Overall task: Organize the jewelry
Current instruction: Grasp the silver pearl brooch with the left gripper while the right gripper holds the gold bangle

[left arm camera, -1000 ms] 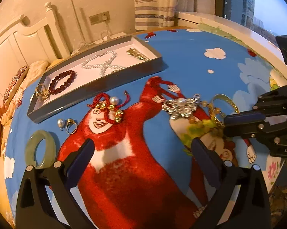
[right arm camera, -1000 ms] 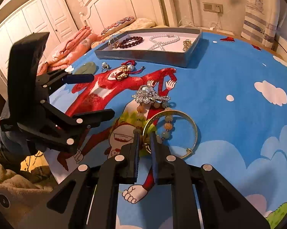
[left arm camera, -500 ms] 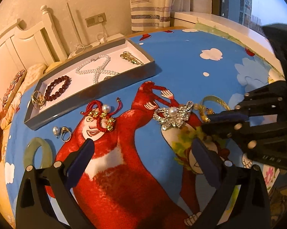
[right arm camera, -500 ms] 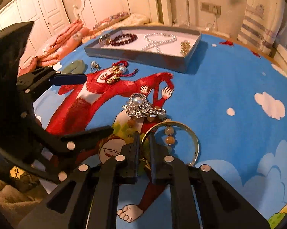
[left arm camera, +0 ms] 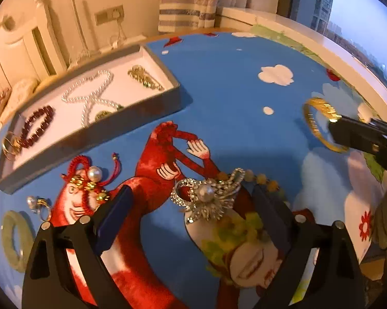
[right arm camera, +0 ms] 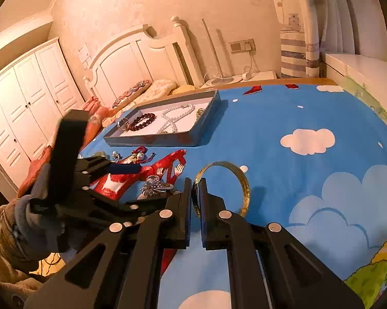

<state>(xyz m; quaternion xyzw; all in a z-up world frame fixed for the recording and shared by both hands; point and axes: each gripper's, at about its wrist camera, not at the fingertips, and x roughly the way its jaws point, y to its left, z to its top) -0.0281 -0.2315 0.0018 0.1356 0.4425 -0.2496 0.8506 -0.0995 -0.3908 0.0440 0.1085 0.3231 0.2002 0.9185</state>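
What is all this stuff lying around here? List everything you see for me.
Tray: one, grey with a white floor, far left on the bed.
Pearl necklace: one, white, in the tray.
Bead bracelet: one, dark red, in the tray.
Gold chain: one, in the tray's far corner.
Rings: a small metal bunch, at the tray's left end.
Red cord ornament: one, with a pearl, before the tray.
Pearl ring: one, beside the green bangle.
Rhinestone brooch: one, silver, between the left tool's closing fingers, untouched.
Bead string: one, pale yellow-green, behind the brooch.
Gold bangle: one, lifted, pinched in the right tool.
Bedsheet: blue, cartoon print.
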